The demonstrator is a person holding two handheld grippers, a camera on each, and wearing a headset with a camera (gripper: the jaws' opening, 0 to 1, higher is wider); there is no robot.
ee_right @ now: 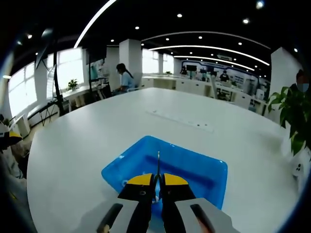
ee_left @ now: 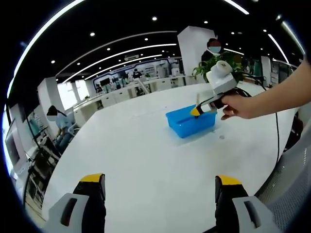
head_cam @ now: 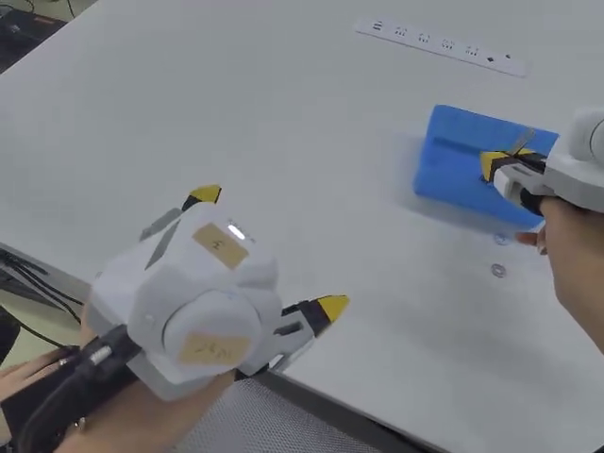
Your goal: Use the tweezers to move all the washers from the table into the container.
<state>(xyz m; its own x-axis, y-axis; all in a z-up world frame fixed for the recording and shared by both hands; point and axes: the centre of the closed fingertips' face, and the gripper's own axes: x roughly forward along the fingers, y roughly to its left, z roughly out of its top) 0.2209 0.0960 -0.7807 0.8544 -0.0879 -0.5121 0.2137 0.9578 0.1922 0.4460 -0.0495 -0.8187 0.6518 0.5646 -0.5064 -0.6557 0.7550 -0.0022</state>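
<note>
Now right tongs (ee_right: 157, 182), clamped on tweezers (ee_right: 158, 162), hover over the blue container (ee_right: 204, 170); left tongs (ee_left: 160, 182) apart.

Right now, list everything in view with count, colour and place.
table: 1, white, under everything
container: 1, blue, on the table, right part of the head view
washers: 2 seen, silvery, on the table beside the container
tweezers: 1, metallic, held over the container
power strip: 1, white, far side of the table
left gripper: 1, white body, yellow tips, open over bare table
right gripper: 1, white body, yellow tips, shut on the tweezers
</note>
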